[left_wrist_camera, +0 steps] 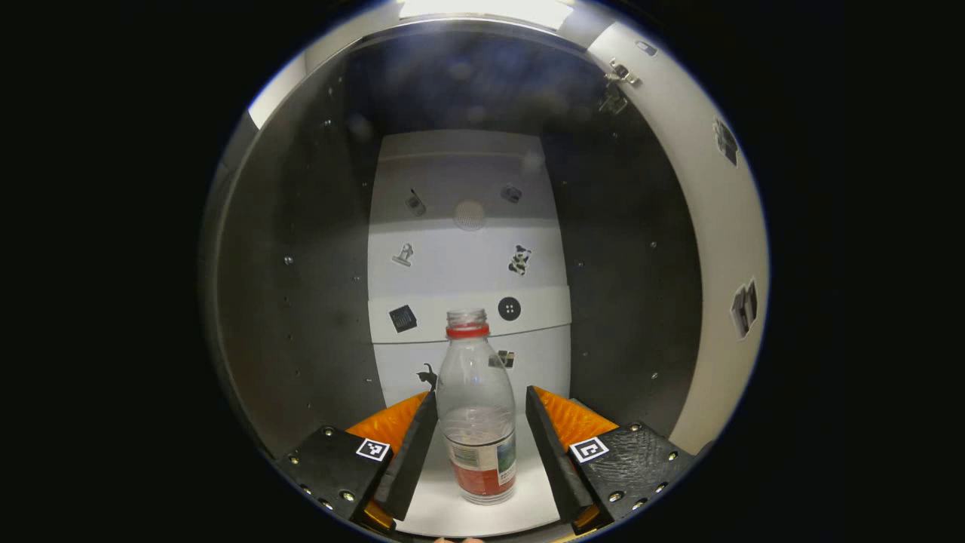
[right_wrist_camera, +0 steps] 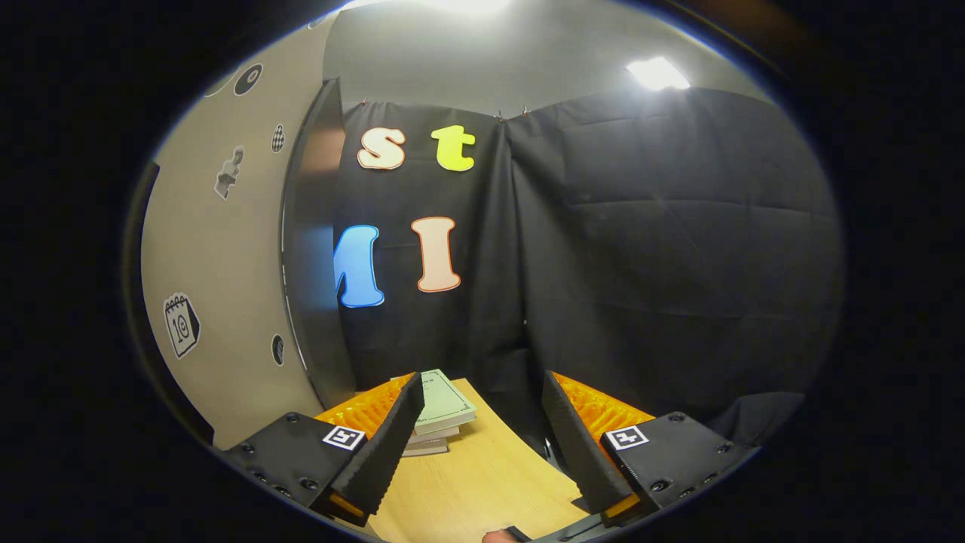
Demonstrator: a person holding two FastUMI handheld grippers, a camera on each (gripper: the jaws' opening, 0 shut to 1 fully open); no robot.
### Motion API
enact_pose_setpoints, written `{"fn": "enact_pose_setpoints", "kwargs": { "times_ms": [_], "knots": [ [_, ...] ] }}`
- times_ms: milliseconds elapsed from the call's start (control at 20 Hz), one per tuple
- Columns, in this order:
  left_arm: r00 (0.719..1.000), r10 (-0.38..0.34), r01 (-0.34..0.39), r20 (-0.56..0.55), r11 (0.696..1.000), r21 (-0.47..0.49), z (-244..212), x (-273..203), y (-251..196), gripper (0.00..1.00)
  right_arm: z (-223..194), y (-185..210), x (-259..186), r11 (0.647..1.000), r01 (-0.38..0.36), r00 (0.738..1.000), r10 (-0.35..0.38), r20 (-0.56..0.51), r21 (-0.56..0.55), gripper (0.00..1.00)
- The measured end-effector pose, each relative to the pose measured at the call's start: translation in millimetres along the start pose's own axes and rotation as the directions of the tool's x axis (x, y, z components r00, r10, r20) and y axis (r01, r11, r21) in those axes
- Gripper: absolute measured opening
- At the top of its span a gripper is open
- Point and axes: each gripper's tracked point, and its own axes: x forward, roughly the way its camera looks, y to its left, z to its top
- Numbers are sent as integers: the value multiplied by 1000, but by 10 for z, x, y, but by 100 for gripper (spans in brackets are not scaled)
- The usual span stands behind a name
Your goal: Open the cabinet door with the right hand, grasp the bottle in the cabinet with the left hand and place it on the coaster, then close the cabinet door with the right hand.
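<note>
Already the cabinet door stands open, seen edge-on at the left of the right gripper view, so the first step looks done. In the left gripper view the left gripper reaches into the cabinet with its fingers apart on either side of the bottle, which stands upright on the white shelf; they do not appear to press on it yet. The right gripper hangs open over the wooden table, near some stacked books. Grasping, placing on the coaster and closing the door all remain.
</note>
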Motion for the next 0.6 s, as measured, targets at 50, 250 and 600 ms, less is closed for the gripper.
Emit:
{"fn": "enact_pose_setpoints", "kwargs": {
  "times_ms": [50, 250, 600],
  "knots": [
    [1000, 1, -1, -8, 1000, -4, -31, 16, 3, 68, -10, 4, -19, 1000, 0, 1000, 0, -3, -4, 100],
    [1000, -20, 20, -1, 999, -27, -8, -2, -5, 68, -20, -13, -60, 1000, -4, 1000, 3, -3, -7, 100],
    [998, -17, 18, 62, 1000, -24, 252, -397, 4, 63, 17, -22, -139, 999, -37, 999, 37, 8, -10, 100]
  ]
}}
